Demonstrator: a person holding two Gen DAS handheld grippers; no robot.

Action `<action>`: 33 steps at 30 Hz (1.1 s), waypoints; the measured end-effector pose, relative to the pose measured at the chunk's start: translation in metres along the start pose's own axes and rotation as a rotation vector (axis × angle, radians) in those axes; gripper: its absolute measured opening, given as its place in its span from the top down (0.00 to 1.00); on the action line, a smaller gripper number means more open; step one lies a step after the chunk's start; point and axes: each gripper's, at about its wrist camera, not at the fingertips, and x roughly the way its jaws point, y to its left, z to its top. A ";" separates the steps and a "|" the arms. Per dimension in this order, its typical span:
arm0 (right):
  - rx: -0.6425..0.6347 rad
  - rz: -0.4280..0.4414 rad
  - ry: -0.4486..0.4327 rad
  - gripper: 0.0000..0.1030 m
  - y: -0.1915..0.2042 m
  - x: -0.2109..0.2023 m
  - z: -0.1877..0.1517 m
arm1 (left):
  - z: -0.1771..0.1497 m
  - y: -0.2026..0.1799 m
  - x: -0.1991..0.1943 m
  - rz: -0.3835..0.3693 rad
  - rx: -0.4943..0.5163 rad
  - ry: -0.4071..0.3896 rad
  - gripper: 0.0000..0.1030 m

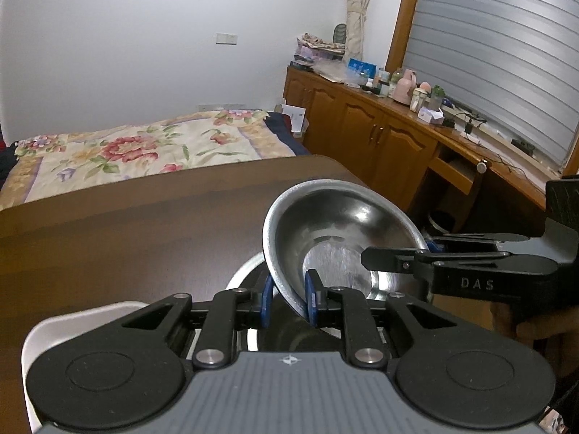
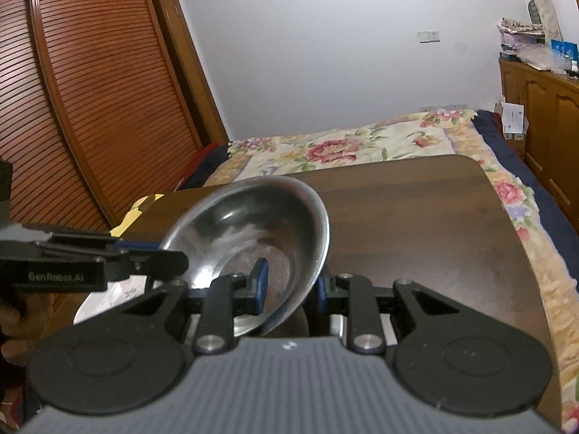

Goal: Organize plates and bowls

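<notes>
Left wrist view: left gripper [image 1: 289,300] jaws clamp the near rim of a tilted steel bowl [image 1: 336,231] over the dark tabletop [image 1: 126,238]; right gripper [image 2: 289,289] jaws clamp the opposite rim (blue pads either side). White plate [image 1: 36,329] lower left.
</notes>
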 end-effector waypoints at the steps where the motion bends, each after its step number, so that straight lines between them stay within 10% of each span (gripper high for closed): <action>1: 0.003 0.003 0.002 0.73 0.001 -0.001 -0.002 | -0.004 -0.001 -0.001 -0.001 -0.003 -0.002 0.80; 33: -0.067 -0.004 0.008 0.72 0.025 0.000 -0.035 | -0.054 -0.013 -0.014 0.088 -0.004 -0.047 0.79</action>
